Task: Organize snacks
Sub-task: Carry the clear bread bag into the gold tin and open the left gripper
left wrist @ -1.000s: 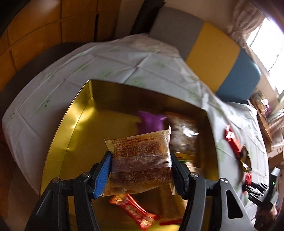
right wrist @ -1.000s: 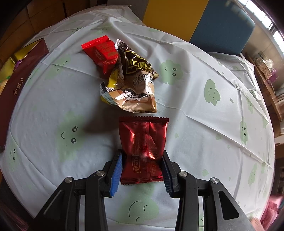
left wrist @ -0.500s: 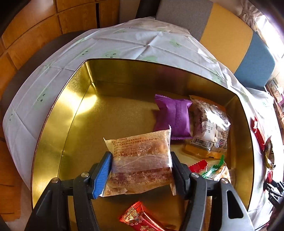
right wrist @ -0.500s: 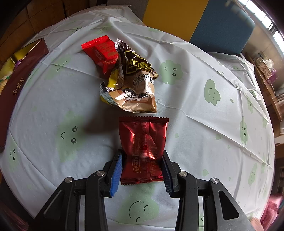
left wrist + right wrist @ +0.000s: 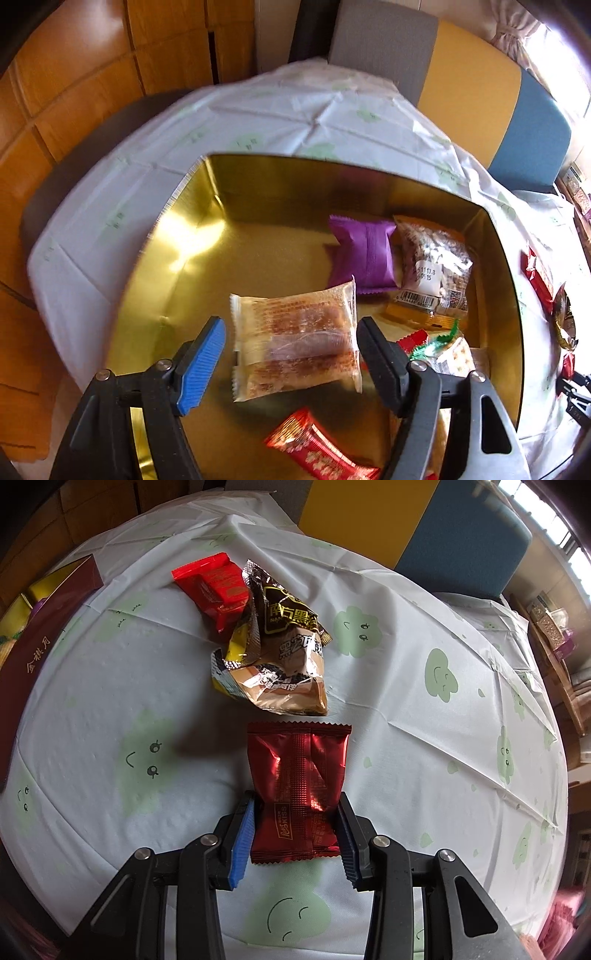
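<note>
Over the gold tin [image 5: 155, 258], left claw [image 5: 290, 354] is opening, pads clear of the clear-wrapped cake [image 5: 295, 339]. Only the right view shows the right claw [image 5: 295, 834] clamped on a dark red packet [image 5: 297, 786].

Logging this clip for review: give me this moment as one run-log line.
left tool: opening, clear cake packet released over gold tin | right tool: shut on dark red packet above tablecloth

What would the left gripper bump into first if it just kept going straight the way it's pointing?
Most likely the clear cake packet lying between the opening fingers of the left gripper, then the floor of the gold tin under it. Depth is hard to judge here.
</note>
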Demonstrator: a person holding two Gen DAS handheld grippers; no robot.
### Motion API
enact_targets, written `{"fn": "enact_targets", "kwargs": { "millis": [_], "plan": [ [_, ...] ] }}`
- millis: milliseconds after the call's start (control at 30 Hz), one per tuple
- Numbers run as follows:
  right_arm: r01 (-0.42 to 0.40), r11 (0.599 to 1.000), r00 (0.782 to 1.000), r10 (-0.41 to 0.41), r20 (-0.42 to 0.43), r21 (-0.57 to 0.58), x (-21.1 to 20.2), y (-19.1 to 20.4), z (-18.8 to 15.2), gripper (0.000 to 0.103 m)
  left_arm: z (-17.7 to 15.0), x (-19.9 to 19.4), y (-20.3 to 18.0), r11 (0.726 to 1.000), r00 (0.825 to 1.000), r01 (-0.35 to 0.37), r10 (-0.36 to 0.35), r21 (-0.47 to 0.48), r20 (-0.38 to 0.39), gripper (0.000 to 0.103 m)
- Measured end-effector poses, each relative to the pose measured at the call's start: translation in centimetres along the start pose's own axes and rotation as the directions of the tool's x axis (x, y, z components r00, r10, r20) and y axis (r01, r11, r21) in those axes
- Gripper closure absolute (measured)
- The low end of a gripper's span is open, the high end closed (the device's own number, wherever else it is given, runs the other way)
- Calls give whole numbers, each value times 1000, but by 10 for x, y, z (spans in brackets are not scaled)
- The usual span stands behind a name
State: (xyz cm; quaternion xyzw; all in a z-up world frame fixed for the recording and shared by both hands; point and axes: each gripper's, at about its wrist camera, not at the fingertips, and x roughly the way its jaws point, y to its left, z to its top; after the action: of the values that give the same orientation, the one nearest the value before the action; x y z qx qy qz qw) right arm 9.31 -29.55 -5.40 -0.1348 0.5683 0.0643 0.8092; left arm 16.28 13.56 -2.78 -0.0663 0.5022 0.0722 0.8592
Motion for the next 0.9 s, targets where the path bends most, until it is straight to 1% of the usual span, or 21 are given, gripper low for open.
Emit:
{"fn": "enact_targets", "kwargs": {
  "millis": [67,133,233,333,433,600,900],
  "plan": [
    [4,1000,1000,-4,0,-4,1,2,-1,62,-6,-14,0,1000,999,-18,18,-5,46,29],
    [0,1000,1000,0,-4,4,1,1,0,61,-12,-26,0,1000,996,-20,20,-6,88,29],
    [-12,1000,1000,12,-9,19,1,-1,0,60,-24,-45,-6,1000,990,-22,18,22,140,29],
    [-24,999,1000,24,-11,33,1,-6,1,60,-33,-61,-12,999,983,-16,7,45,182,29],
    [-12,1000,1000,12,-4,21,1,-6,1,60,-44,-74,-16,998,977,-10,-2,55,215,29],
    [15,1000,1000,-14,11,-10,1,-2,0,62,-59,-88,-25,997,971,-14,-4,77,238,29],
    [2,1000,1000,-2,11,15,2,-3,-1,61,-80,-96,-20,997,971,-19,2,70,240,29]
  ]
}}
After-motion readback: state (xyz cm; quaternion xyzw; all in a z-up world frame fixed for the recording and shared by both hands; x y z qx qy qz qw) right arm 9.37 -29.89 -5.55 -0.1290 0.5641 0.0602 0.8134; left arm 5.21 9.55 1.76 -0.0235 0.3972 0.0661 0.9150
